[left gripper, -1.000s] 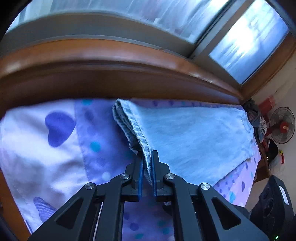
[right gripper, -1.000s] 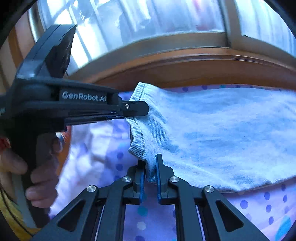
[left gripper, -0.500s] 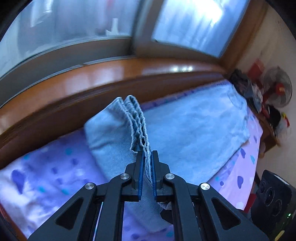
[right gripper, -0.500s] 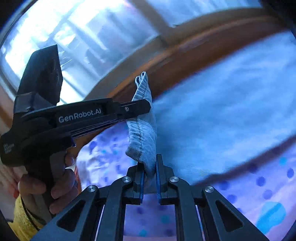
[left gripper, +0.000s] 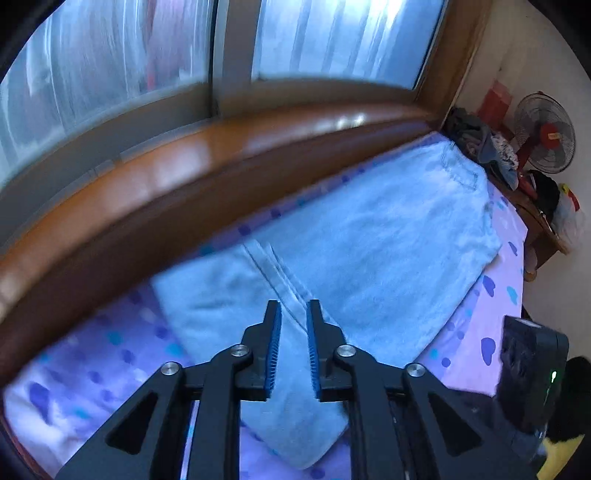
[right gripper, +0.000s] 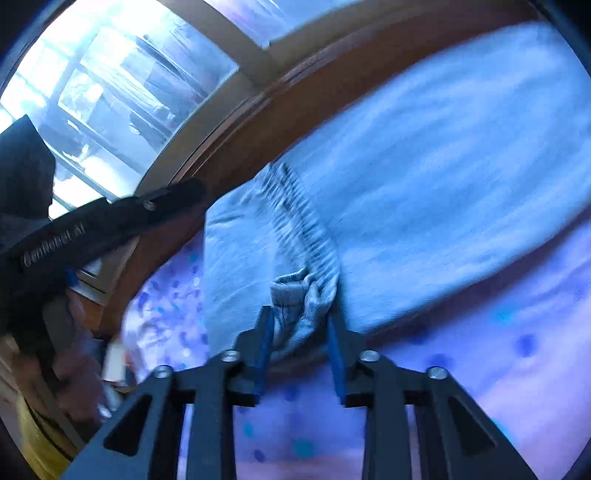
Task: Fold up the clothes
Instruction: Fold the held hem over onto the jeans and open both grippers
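Observation:
Light blue jeans [left gripper: 369, 236] lie flat on the purple dotted bed sheet [left gripper: 110, 354], with the leg end folded back over them. In the left wrist view my left gripper [left gripper: 294, 314] hovers just above the stitched hem [left gripper: 273, 269]; its jaws are opening and nothing is pinched. In the right wrist view my right gripper [right gripper: 300, 328] is also opening, and the bunched hem [right gripper: 299, 295] sits loosely between its fingers. The left gripper [right gripper: 173, 195] shows at the left of that view, held by a hand [right gripper: 74, 369], beside the hem's far corner.
A wooden ledge [left gripper: 184, 177] under the windows [left gripper: 332, 33] runs along the bed's far side. A heap of clothes [left gripper: 476, 140], a fan [left gripper: 545, 133] and a small table stand at the bed's right end. A black device [left gripper: 528, 373] sits near the bed's front edge.
Both grippers carried the pinched hem across and over the jeans, rolling as they went. Their jaws have now parted and the hem has dropped onto the jeans.

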Motion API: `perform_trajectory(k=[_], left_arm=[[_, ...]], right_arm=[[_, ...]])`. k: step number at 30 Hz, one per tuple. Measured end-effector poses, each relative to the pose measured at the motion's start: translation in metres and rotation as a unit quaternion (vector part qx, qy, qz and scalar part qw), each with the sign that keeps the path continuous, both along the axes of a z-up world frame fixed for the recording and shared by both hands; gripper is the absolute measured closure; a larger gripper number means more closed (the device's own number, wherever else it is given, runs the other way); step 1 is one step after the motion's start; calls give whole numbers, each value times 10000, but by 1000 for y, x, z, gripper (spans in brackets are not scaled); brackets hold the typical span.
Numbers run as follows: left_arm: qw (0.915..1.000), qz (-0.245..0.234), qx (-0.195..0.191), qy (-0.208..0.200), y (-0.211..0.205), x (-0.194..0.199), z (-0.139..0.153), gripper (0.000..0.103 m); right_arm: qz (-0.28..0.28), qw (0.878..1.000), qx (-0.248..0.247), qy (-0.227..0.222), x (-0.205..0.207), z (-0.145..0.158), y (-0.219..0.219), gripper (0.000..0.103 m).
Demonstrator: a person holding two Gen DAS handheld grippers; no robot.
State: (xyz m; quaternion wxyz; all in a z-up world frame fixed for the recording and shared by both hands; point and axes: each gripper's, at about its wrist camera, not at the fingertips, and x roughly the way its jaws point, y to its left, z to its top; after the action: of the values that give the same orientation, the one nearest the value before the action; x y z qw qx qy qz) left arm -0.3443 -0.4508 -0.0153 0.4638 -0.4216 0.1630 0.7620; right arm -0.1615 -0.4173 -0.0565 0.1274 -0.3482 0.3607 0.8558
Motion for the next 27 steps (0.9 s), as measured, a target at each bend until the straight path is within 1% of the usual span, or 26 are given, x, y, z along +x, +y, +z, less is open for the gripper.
perform_trajectory(k=[1,2,3,5,8,11,12,14,16,17,18,20,21,23,25,27], left_arm=[[10000,-1,-32,82,1,-3,1,73],[9998,12,-123,139,5,-7,-1,73],[9996,26,-215,197,9,-11,-4,73],[9993,38,-357,106,17,-22,-19,73],[9981,90,-595,-144,27,-35,-49,73],[9970,127,-737,-171,30,-39,-69,73],[9970,114,-748,-149,30,-39,-73,73],[9975,80,-680,-182,26,-40,-74,73],[9978,78,-599,-280,21,-44,-72,73],[9977,129,-563,-362,16,-46,-69,73],[9977,211,-513,-400,10,-49,-65,73],[9975,426,-384,-408,-10,-51,-55,73],[9972,525,-306,-440,-21,-54,-51,73],[9956,656,-157,-648,-41,-58,-49,71],[9938,690,-61,-870,-54,-61,-53,69],[9934,738,-133,-865,-56,-62,-57,69]], right_arm=[[16,9995,307,-19,3,8,-3,73],[110,9976,690,-7,5,17,-11,73],[225,9952,951,7,3,21,-18,73],[558,9875,1471,12,-6,27,-35,73],[884,9815,1698,-47,-13,20,-41,73],[1033,9814,1544,-489,-21,-4,-37,73],[1062,9810,1521,-564,-20,-10,-36,73],[1086,9798,1602,-506,-15,-13,-36,73],[1075,9786,1634,-639,-13,-10,-37,72],[1034,9771,1731,-684,-11,-6,-40,69],[1016,9736,1934,-657,-7,-2,-46,66],[994,9654,2336,-593,0,7,-58,48],[1045,9603,2531,-533,2,10,-66,42],[1228,9485,2887,-427,3,14,-85,39],[1426,9365,3173,-448,-6,12,-103,39],[1559,9245,3437,-537,-20,6,-118,39]])
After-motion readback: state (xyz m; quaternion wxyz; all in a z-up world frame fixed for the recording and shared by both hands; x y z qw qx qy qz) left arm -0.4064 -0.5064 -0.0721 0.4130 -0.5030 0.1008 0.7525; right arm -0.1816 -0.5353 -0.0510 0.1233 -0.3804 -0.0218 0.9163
